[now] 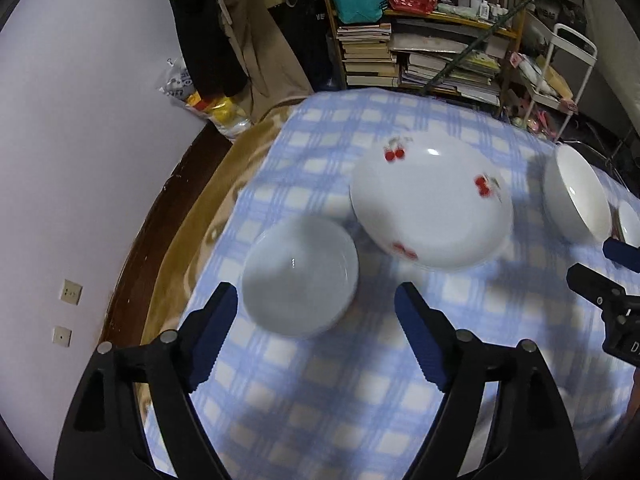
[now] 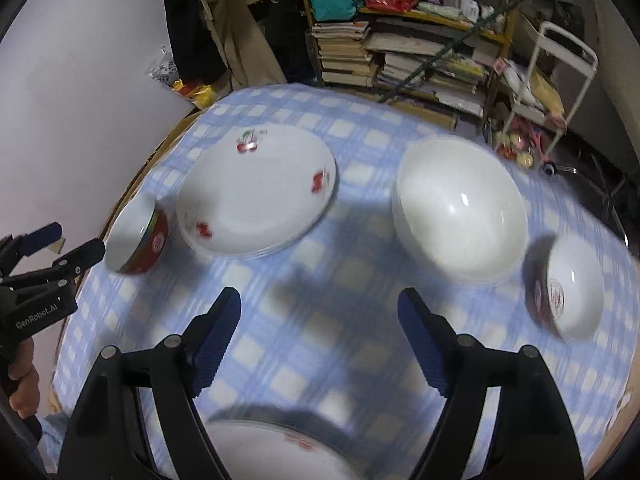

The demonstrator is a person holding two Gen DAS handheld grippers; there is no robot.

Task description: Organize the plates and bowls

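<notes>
A white plate with red cherries [image 1: 432,208] [image 2: 256,192] lies on the blue checked tablecloth [image 1: 320,380]. A small bowl, white inside and red outside [image 1: 300,276] [image 2: 138,240], sits to its left. A large white bowl [image 1: 576,196] [image 2: 460,208] sits to its right, with another small red-sided bowl [image 2: 572,292] further right. A white plate with red marks [image 2: 272,452] lies under the right gripper. My left gripper [image 1: 316,340] is open and empty, just before the small bowl. My right gripper [image 2: 320,340] is open and empty above bare cloth.
Stacked books on a wooden shelf [image 1: 420,56] and a white trolley [image 1: 560,76] stand behind the table. A white wall [image 1: 80,140] is at the left, with hanging clothes [image 1: 224,28]. The table's left edge [image 1: 172,280] drops off near the small bowl.
</notes>
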